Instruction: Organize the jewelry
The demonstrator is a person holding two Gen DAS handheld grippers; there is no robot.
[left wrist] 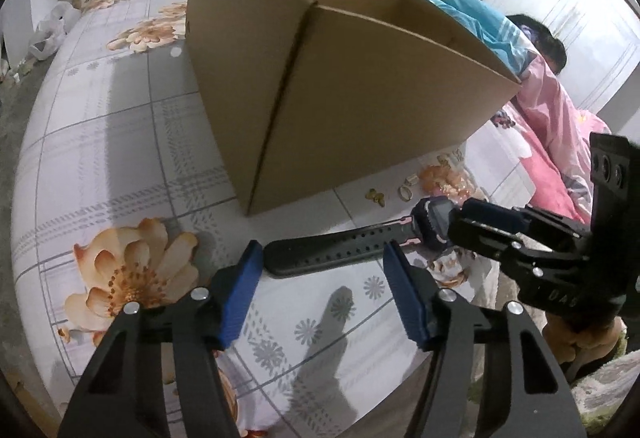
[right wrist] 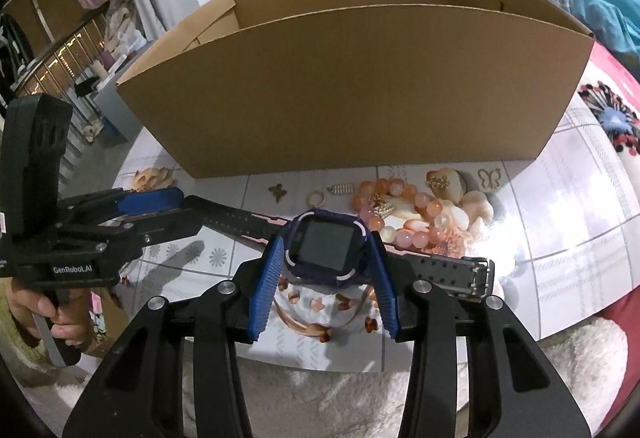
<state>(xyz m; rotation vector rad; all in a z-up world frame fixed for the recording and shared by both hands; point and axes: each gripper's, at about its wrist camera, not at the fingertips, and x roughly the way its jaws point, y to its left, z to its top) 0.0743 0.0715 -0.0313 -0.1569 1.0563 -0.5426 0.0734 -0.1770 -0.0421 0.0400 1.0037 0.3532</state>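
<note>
Gripping the watch [right wrist: 326, 244] by its square face, the right tool [right wrist: 326, 262] holds it just above the flowered bed [right wrist: 580, 205], in front of the cardboard box [right wrist: 352, 85]. The left tool [left wrist: 324, 266] stands open around the strap's free end.

A tall brown cardboard box [left wrist: 320, 85] stands on a floral-printed tablecloth [left wrist: 120, 141]. Near it, the right gripper [left wrist: 476, 222] clamps the dark blue square-faced watch [left wrist: 434, 222]; its black perforated strap [left wrist: 332, 250] reaches between the left gripper's [left wrist: 322, 292] parted blue pads [left wrist: 240, 302].
</note>
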